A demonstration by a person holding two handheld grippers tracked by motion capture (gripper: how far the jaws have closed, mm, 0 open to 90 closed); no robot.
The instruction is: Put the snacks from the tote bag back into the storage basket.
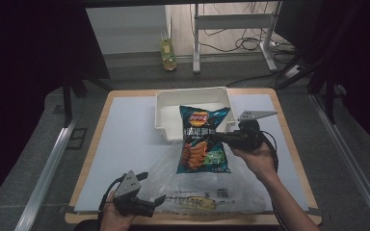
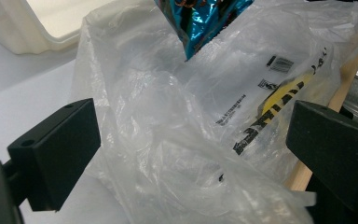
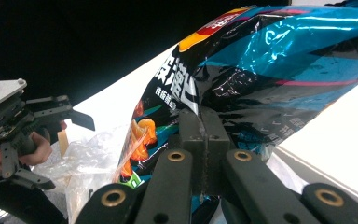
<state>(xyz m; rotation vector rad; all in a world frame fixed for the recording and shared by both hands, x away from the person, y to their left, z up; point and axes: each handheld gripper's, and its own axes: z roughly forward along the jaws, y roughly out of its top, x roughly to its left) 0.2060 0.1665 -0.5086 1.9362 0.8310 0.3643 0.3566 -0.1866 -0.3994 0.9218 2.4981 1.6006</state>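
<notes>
High view: right gripper [image 1: 220, 137] clamps chip bag [image 1: 203, 139] over clear plastic bag [image 1: 197, 187], before white bin [image 1: 168, 103] | Left gripper view: jaws apart, plastic bag [image 2: 186, 140] between them | Right gripper view: jaws together on chip bag [image 3: 261, 74] edge.

The high view sits up above the near edge of the surface [image 1: 125, 144] and looks forward and down, far enough to take in the whole top and the floor past it.

The left gripper view rides low and very close. It looks between its own two jaws at the clear plastic bag [image 2: 177, 140], with the white bin [image 2: 37, 28] far off at the top left.

The right gripper view is pressed right up to the chip bag [image 3: 270, 60] and looks across the surface.

All three views share the chip bag and the clear plastic bag. The right gripper view also catches the left gripper [image 3: 56, 116], which the high view sees at the bottom left.
</notes>
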